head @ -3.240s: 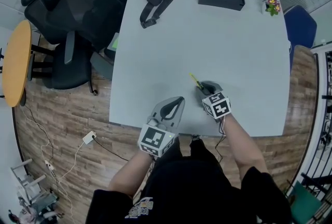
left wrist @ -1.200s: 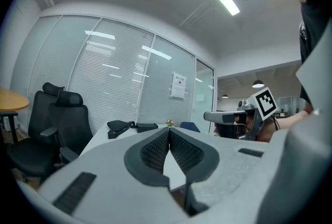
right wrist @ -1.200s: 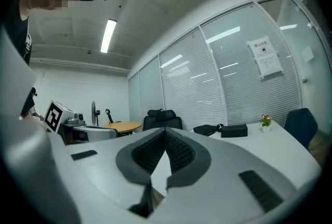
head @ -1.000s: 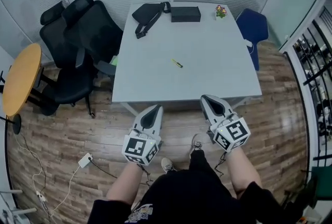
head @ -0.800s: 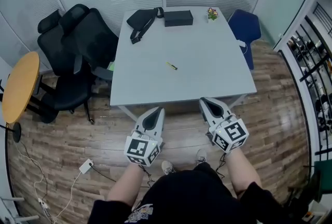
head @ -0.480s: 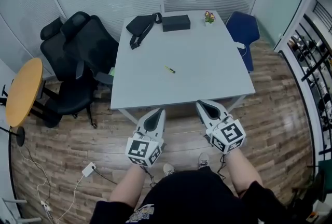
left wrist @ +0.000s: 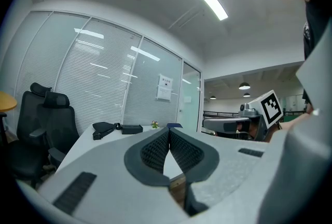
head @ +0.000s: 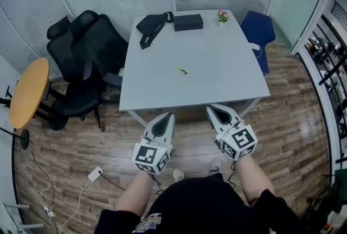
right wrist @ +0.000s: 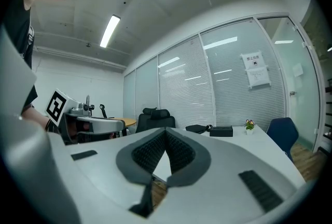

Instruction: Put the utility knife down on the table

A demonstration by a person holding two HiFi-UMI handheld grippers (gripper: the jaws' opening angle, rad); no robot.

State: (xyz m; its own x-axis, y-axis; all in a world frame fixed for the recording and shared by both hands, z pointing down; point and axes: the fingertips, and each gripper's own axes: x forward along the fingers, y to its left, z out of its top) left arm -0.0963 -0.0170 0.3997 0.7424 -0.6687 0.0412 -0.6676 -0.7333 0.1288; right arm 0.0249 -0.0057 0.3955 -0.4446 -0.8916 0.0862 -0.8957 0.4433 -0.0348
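2 grippers are held level over the wood floor, short of the near edge of the bench. Left gripper: jaws are pressed together at the tips, nothing is gripped. Right gripper: jaws are likewise closed tip to tip, nothing between them.

Utility knife, yellow, is seen lying flat on the bench top, left of centre, touched by nothing. The put-down step is judged done, so the task looks complete or at its very end. No further grasp is called for. At most, the grippers are to be held off the bench so the knife is not nudged.

3 things are lined up along the far edge of the bench: a black bag, a black box and a small flower pot, all well apart from the knife. A blue chair is parked at the far right corner, and 2 black office chairs stand at the left side. A round wooden table is seen further left, and a white plug with cable lies on the floor. Nothing is judged to stand in the way.
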